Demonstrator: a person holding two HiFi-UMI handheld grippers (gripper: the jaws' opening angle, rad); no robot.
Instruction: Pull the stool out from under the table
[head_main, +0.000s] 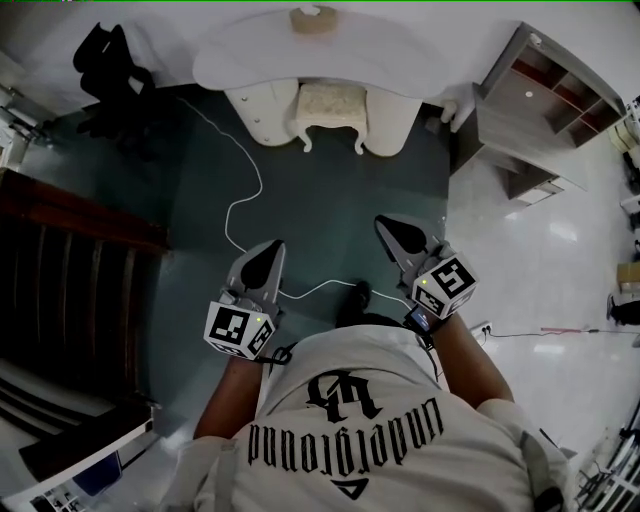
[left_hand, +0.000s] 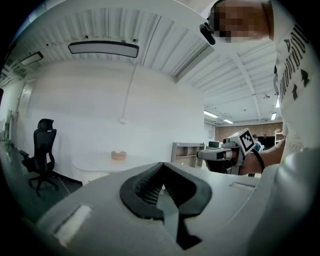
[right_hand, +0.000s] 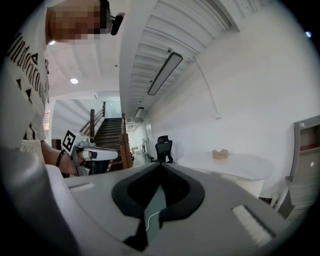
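Standing at 12 o'clock, the stool (head_main: 330, 108) is untouched. The left hand-held gripper (head_main: 268, 255) and right hand-held gripper (head_main: 392, 228) are closed, empty; the cable (head_main: 227, 225) could be snagged by its legs.

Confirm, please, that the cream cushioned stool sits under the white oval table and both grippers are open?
Not quite: the left gripper and right gripper are shut, as their gripper views show. The cream cushioned stool does sit under the white oval table.

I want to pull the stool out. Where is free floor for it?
Free: the dark floor before the stool, between stairs and shelf; a cable crosses its left part. Crowded: under the table, where cabinets flank the stool.
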